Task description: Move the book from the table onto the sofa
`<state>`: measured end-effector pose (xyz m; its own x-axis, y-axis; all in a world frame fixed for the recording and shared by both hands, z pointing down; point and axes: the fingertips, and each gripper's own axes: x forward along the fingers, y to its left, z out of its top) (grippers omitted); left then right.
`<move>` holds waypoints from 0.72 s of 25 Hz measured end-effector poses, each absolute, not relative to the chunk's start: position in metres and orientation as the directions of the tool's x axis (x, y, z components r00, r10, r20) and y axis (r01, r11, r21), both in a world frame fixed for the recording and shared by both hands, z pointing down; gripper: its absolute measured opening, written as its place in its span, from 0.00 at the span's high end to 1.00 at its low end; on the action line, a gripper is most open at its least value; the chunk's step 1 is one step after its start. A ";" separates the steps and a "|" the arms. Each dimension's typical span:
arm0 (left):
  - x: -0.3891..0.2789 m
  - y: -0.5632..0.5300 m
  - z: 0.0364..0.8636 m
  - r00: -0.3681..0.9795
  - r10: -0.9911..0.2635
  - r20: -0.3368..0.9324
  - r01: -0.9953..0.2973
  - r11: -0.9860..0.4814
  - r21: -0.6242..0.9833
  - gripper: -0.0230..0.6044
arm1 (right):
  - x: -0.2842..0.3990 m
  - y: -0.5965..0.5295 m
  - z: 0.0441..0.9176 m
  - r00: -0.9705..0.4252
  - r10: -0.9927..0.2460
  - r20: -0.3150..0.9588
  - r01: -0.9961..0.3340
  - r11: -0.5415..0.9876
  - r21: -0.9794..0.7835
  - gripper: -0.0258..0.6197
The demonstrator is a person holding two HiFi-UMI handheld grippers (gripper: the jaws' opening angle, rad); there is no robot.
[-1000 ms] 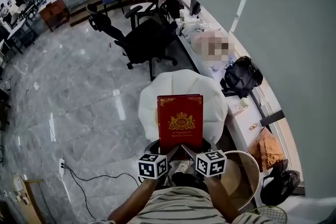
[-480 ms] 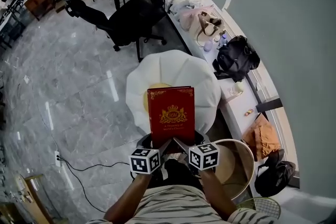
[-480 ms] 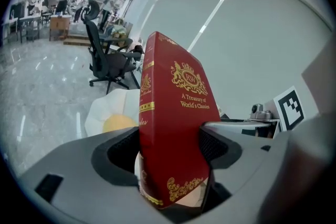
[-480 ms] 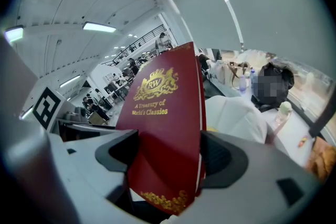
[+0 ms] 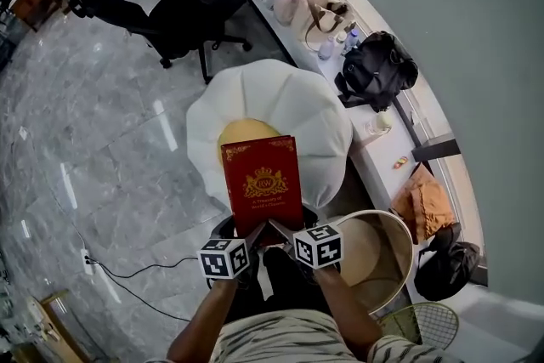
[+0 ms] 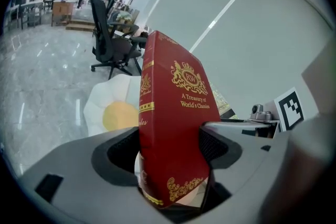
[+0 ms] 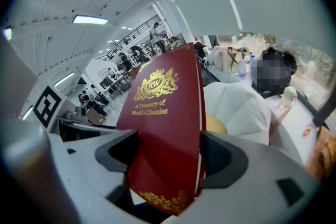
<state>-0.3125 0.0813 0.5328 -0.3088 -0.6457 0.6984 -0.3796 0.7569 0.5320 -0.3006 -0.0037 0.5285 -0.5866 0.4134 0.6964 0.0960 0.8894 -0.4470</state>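
A red hardback book (image 5: 263, 183) with gold print is held in the air between both grippers, its near edge towards me. My left gripper (image 5: 246, 244) is shut on the book's (image 6: 173, 128) near left corner. My right gripper (image 5: 287, 241) is shut on the book's (image 7: 163, 128) near right corner. Beyond and below the book lies the sofa (image 5: 280, 110), a white flower-shaped cushion seat with a yellow middle (image 5: 242, 133). The same sofa (image 6: 102, 107) shows past the book in the left gripper view and again as the sofa (image 7: 236, 105) in the right gripper view.
A long white counter (image 5: 399, 153) runs along the right wall with bags (image 5: 374, 72) and bottles on it. A round tan table (image 5: 374, 255) stands at my right. Black office chairs (image 5: 183, 13) stand beyond the sofa. A cable (image 5: 136, 285) trails over the marble floor at left.
I have walked forward: the sofa has come nearer and its yellow middle now shows past the book. Both grippers keep hold of the book.
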 end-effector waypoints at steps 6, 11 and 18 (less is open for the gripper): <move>-0.316 0.082 0.594 -0.272 -0.638 0.720 -0.353 0.763 0.542 0.40 | -0.304 -0.004 0.591 -0.553 0.422 0.718 0.071 0.883 -0.464 0.38; -0.314 0.082 0.647 -0.227 -0.652 0.724 -0.355 0.747 0.562 0.39 | -0.300 -0.004 0.642 -0.532 0.406 0.743 0.033 0.887 -0.461 0.38; -0.315 0.092 0.709 -0.186 -0.634 0.751 -0.353 0.756 0.551 0.39 | -0.298 0.006 0.707 -0.514 0.409 0.754 -0.010 0.876 -0.482 0.38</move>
